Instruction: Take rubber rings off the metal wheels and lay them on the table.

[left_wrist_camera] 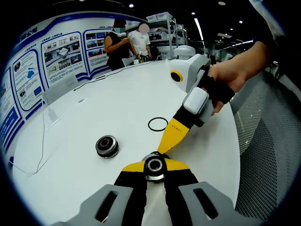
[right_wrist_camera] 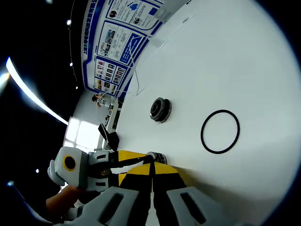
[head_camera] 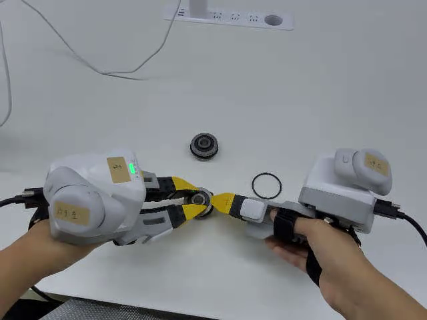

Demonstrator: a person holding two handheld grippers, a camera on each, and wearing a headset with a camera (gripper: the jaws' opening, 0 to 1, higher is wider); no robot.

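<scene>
Pinching a metal wheel [left_wrist_camera: 154, 166] in the left tool [head_camera: 191, 199]. Touching its rim with the right tool [head_camera: 223, 201], pressed together, perhaps nipping rubber. On the worktop [head_camera: 300, 100], a loose ring [head_camera: 267, 185].

Tan stickers [head_camera: 119, 169] on the left tongs [head_camera: 198, 200] and right tongs [head_camera: 220, 200] carry faint writing, too blurred to read. Far wall posters [left_wrist_camera: 28, 75] and small print on the right tongs' yellow tip are likewise illegible.

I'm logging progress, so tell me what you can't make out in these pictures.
Held metal wheel: ring on or off, rim mostly covered by fingers of the left gripper, every view.
Right gripper: pinching a ring or not, tips too small, head view.
Power strip: cut off, head view's top edge.
</scene>
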